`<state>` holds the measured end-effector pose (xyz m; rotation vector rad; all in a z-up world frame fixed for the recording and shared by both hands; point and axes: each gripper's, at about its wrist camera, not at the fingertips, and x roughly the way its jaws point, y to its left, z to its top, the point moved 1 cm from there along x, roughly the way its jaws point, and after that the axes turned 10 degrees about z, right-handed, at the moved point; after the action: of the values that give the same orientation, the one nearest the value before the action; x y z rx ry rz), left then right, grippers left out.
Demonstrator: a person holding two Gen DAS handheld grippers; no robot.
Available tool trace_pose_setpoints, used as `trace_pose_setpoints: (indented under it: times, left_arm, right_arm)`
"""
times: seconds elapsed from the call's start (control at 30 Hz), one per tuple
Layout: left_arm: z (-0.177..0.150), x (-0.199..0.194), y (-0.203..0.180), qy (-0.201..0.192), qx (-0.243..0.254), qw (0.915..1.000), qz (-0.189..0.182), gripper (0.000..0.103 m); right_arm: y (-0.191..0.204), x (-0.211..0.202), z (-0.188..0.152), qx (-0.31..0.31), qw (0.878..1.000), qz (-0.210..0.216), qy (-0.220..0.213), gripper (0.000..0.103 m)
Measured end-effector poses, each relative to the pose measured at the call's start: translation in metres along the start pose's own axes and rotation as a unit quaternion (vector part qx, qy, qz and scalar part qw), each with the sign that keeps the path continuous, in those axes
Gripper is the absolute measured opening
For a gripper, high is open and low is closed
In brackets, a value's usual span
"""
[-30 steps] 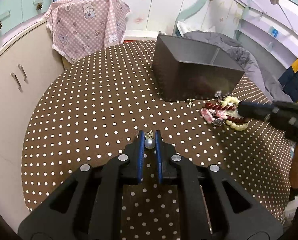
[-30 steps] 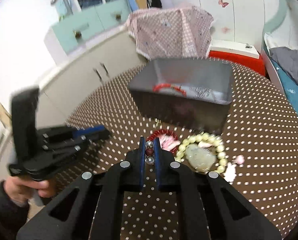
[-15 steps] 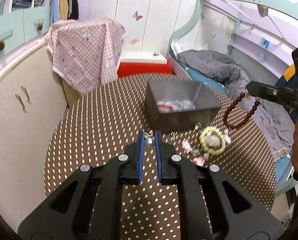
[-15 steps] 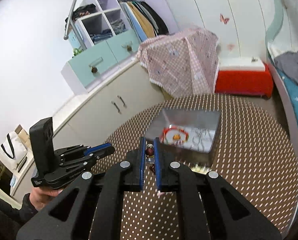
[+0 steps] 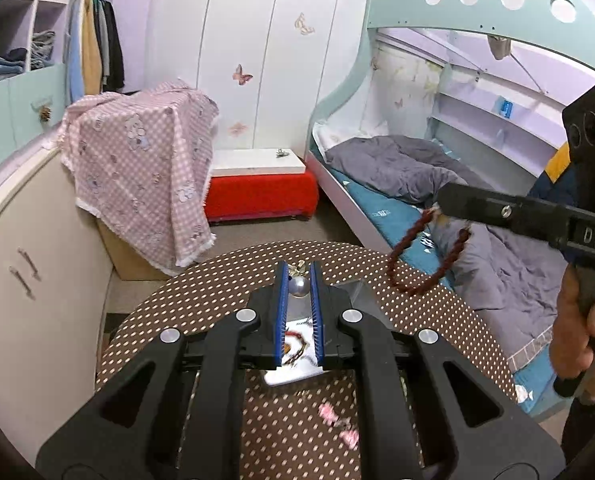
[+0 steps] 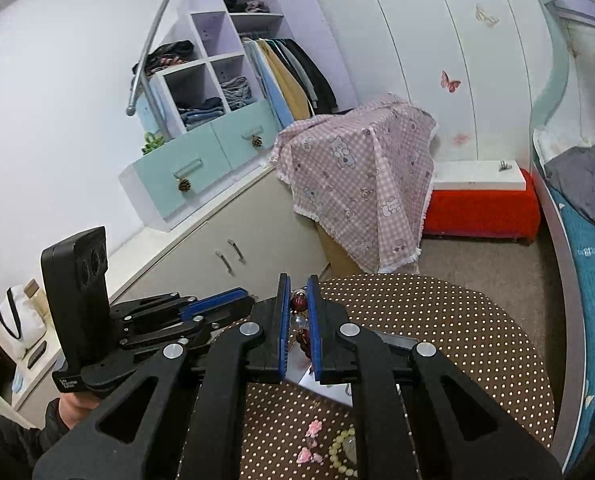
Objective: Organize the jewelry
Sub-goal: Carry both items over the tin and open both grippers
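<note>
My left gripper (image 5: pixel 298 280) is shut on a silver pearl earring (image 5: pixel 298 286) and holds it high above the grey jewelry box (image 5: pixel 293 364), which shows a red bracelet (image 5: pixel 295 344) inside. My right gripper (image 6: pixel 296 302) is shut on a dark red bead bracelet (image 6: pixel 297 304); in the left wrist view that bracelet (image 5: pixel 425 256) hangs as a loop from the right gripper's tip (image 5: pixel 441 204). The left gripper (image 6: pixel 221 308) also shows in the right wrist view, to the left. Pink bead jewelry (image 5: pixel 337 424) and a cream bead bracelet (image 6: pixel 343 454) lie on the polka-dot table (image 5: pixel 225 292).
The round brown table (image 6: pixel 457 320) stands between a cream cabinet (image 5: pixel 29 264) on the left and a bed (image 5: pixel 417 184) on the right. A pink checked cloth (image 5: pixel 141 160) covers a box behind it, beside a red bench (image 5: pixel 257 192).
Both grippers have risen well above the table, each still holding its piece. The right gripper lifted the dark red bracelet off the table; the box now lies under the fingers.
</note>
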<state>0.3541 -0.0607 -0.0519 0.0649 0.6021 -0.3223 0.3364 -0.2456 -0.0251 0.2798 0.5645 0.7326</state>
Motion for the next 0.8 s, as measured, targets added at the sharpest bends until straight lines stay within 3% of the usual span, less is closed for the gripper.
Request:
trace_pose_setpoints:
  times: [0.13,0.17,0.2,0.23,0.27,0.3,0.53,0.8]
  left_arm:
    - [0.002,0.023,-0.005,0.029,0.001,0.9995,-0.008,0.012]
    - [0.002,0.030,-0.004,0.038,-0.003,0.9993,-0.002,0.020]
    - [0.001,0.031,-0.002,0.040,-0.007,0.9992,0.004,0.036]
    - [0.000,0.030,0.000,0.037,-0.014,0.9991,0.015,0.084]
    - [0.000,0.024,0.005,0.015,-0.026,0.9990,0.033,0.097]
    - [-0.001,0.017,0.008,-0.005,-0.033,0.9986,0.041,0.097]
    - [-0.007,-0.015,0.027,-0.027,-0.054,0.9957,0.070,0.097]
    - [-0.007,-0.050,0.024,-0.062,-0.058,0.9924,0.090,0.097]
  right_arm:
    - [-0.020,0.015,-0.004,0.019,0.999,-0.024,0.011,0.011]
    - [-0.023,0.016,-0.005,0.026,0.999,-0.033,0.011,0.016]
    - [-0.031,0.018,-0.007,0.037,0.998,-0.046,0.010,0.033]
    - [-0.035,0.018,-0.008,0.045,0.998,-0.054,0.007,0.065]
    - [-0.040,0.015,-0.010,0.055,0.996,-0.068,-0.004,0.083]
    - [-0.043,0.008,-0.011,0.060,0.995,-0.078,-0.022,0.095]
    - [-0.040,-0.017,-0.013,0.064,0.991,-0.109,-0.048,0.095]
    - [-0.020,-0.036,-0.014,0.040,0.989,-0.129,-0.062,0.095]
